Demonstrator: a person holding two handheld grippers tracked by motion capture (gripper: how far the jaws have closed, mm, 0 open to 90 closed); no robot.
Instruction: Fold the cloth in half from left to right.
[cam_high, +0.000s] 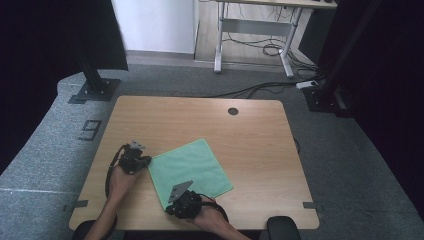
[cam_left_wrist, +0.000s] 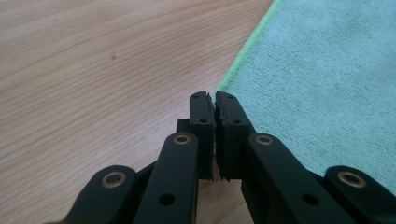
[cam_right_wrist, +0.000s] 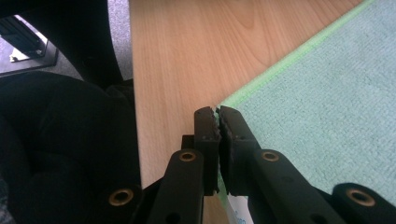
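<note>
A light green cloth (cam_high: 192, 167) lies flat on the wooden table (cam_high: 240, 135), turned like a diamond. My left gripper (cam_high: 145, 161) is at the cloth's left corner. In the left gripper view the jaws (cam_left_wrist: 214, 96) are pressed together with the cloth's bright green edge (cam_left_wrist: 243, 60) running into them. My right gripper (cam_high: 170, 207) is at the cloth's near corner, by the table's front edge. Its jaws (cam_right_wrist: 218, 110) are shut on that corner, and the cloth (cam_right_wrist: 327, 102) spreads out to the right of them.
A round cable hole (cam_high: 233, 111) sits near the table's far edge. A dark chair (cam_high: 282, 227) stands at the front edge, right of my arms. Black frame posts (cam_high: 92, 75) rise at the back corners, and a desk frame (cam_high: 250, 30) with cables stands beyond.
</note>
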